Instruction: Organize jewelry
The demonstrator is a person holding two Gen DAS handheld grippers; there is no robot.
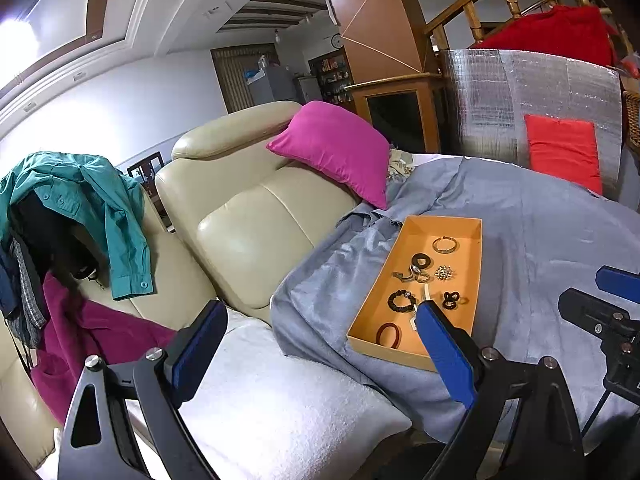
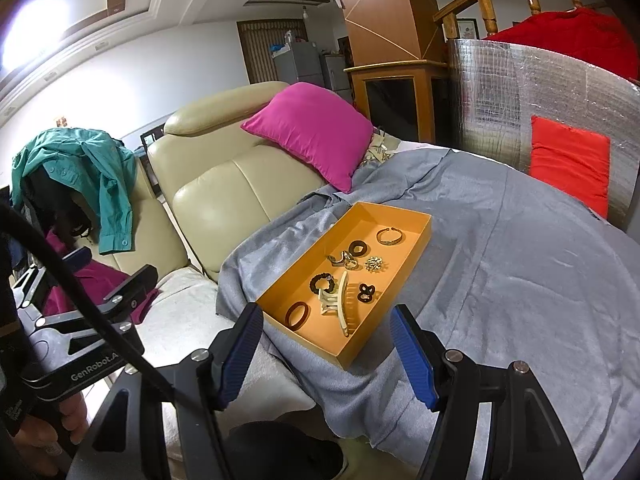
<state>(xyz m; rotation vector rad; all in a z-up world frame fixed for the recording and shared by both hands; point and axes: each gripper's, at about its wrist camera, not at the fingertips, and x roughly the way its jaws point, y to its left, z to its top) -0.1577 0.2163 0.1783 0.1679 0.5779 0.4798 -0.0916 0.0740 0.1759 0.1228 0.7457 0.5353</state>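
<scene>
grey blanket (image 2: 500, 272) on sofa | orange tray (image 2: 424, 222) with jewelry lies on it, just ahead of right gripper (image 2: 326, 354) jaws | cream hair claw (image 2: 340, 304) nearest them | both grippers' jaws spread, empty | left gripper (image 1: 320, 354) jaws: tray ahead-right

Black-framed gripper (image 2: 328, 354) with ribbed blue pads, silver screws, black cable, perhaps "GenRobot" lettering.
</scene>
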